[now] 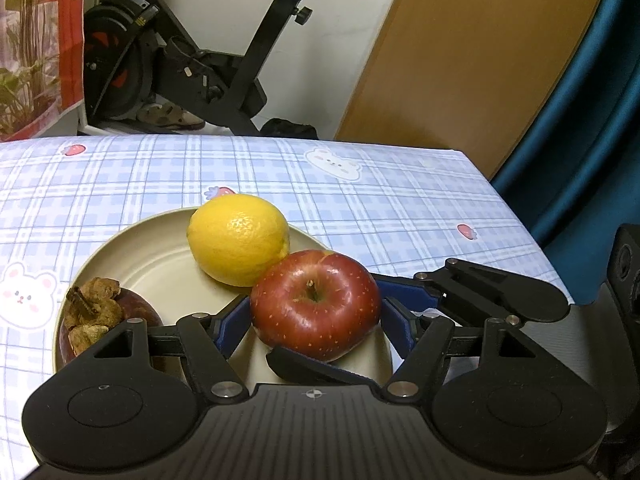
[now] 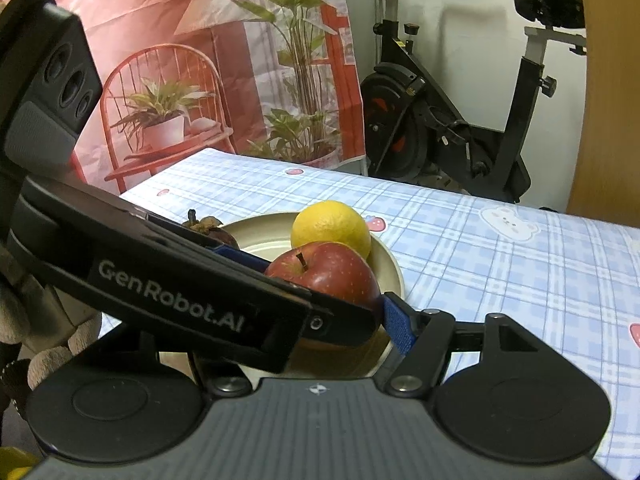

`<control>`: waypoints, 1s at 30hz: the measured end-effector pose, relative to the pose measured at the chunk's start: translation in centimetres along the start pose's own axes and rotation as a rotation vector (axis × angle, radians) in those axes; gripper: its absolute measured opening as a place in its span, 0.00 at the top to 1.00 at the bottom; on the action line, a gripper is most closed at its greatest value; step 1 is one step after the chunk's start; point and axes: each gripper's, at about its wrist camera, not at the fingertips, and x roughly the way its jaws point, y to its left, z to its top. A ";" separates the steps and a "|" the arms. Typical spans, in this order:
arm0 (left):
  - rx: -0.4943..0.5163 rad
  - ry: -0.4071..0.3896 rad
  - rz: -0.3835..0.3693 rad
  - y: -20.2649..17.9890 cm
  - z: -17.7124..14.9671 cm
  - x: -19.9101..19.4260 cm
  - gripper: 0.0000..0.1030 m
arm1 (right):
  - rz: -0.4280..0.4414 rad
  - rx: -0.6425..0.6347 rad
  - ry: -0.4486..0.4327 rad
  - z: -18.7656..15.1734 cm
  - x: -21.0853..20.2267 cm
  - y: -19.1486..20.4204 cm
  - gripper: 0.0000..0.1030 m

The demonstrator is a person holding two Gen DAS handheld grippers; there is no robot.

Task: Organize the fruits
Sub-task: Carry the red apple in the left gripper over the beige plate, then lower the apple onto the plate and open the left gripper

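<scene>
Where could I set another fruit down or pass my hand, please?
Free: the tablecloth beyond the lemon and right of the plate; also the plate's centre between mangosteen and lemon. Crowded: the plate's near rim, where left gripper and right gripper surround the apple.

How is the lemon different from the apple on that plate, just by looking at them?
The lemon is yellow with a dimpled skin; the apple is dark red, glossy and speckled. The apple shows a stem in a dip on top; the lemon ends in a blunt tip. The apple sits between the left gripper's blue-padded fingers; the lemon lies beyond them, free. Both are whole, touch each other, and sit in the same cream plate.
</scene>
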 end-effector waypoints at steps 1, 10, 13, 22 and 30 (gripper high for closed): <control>-0.004 -0.001 0.001 0.0 0.0 0.0 0.29 | -0.002 -0.007 0.002 0.0 0.1 0.0 0.33; -0.019 -0.012 0.013 0.4 0.6 0.4 0.29 | 0.008 -0.028 0.003 0.4 1.0 -0.3 0.33; -0.018 -0.007 0.013 0.4 0.6 0.4 0.29 | 0.009 -0.024 0.002 0.3 1.1 -0.2 0.33; 0.005 0.006 0.023 0.2 0.6 0.0 0.29 | 0.004 -0.034 0.022 0.6 0.6 0.1 0.30; 0.016 -0.040 0.044 0.1 0.9 -1.7 0.28 | -0.035 -0.026 0.023 0.4 -0.4 0.1 0.28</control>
